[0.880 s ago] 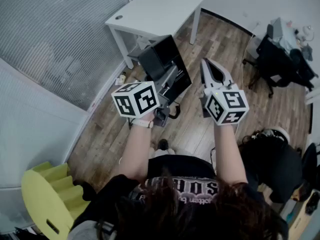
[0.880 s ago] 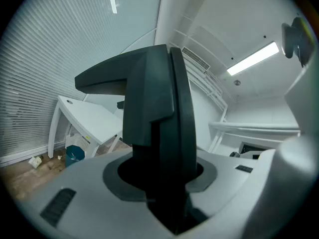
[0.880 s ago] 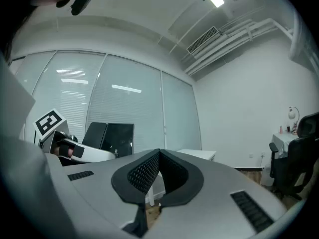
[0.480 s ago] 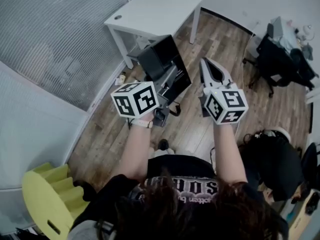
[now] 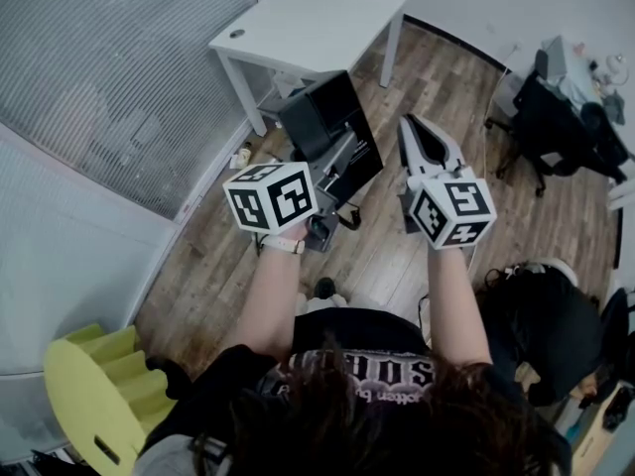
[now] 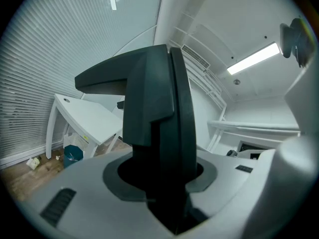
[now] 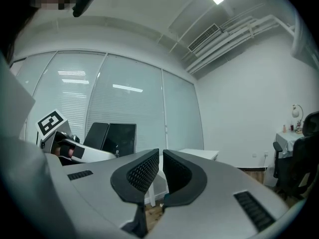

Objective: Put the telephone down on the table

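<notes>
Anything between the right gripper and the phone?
Nothing. In the head view, the gap between the right gripper and the phone shows only the wood floor below.

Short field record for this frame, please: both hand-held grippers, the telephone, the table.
Left hand-held gripper: shut on the black telephone
Right hand-held gripper: shut, nothing between its jaws
Telephone position: held in the air, short of the white table
Task state: telephone not yet set down
</notes>
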A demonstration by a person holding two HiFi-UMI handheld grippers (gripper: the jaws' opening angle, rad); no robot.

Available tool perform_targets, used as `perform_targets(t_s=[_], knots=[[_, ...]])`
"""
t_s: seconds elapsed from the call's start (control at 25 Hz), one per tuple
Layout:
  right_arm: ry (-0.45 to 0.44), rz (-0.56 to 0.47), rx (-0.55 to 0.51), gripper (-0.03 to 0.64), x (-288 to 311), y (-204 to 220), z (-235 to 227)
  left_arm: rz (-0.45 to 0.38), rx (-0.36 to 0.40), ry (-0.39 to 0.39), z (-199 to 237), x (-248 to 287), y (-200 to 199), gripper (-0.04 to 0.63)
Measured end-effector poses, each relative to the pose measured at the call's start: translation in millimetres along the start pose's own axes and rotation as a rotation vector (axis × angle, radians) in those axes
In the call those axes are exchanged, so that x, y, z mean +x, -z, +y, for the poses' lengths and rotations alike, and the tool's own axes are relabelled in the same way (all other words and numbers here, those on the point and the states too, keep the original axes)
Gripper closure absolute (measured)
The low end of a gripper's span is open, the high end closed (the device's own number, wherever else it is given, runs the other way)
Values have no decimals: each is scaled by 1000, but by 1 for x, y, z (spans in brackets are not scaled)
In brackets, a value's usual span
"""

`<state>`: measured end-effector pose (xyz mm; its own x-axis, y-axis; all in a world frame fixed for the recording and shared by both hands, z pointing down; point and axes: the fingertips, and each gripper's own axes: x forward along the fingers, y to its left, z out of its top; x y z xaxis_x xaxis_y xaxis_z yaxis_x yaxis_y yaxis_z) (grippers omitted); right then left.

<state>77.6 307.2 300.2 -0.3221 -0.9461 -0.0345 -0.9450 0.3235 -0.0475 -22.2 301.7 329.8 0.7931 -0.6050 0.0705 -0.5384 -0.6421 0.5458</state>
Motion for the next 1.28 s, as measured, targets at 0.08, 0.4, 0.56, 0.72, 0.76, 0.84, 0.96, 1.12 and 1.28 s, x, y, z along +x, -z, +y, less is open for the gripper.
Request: perform_targets(t_s=[0.08,0.4,0.56,0.72,0.76,0.84,0.96,1.12,1.28], knots=[[-1,4,4,584,8,1,-3,2,0,0,6,5,-5,436],[-23,21,-1,584,34,1,-6,28,-17,34,22,20,-18,436],[-42,26,-4,584,49,3,-2,42,-7,56,30,24,-24,436],[-65,26,-3,584,67,4,2,60,6,80,38,30,-28,437],[-70,25,-3,584,72,4,3,63,9,84,40,31,-30,437],[-80,25,-4,584,81,4,7,66,11,90,46,33,-34,436],[-90,28,-2,584,97,5,11,71,12,96,58,36,-42,436],[-92,24,5,584,112,6,13,75,14,104,70,39,-49,436],[-90,20,7,584,120,7,11,82,18,109,76,43,-51,436]])
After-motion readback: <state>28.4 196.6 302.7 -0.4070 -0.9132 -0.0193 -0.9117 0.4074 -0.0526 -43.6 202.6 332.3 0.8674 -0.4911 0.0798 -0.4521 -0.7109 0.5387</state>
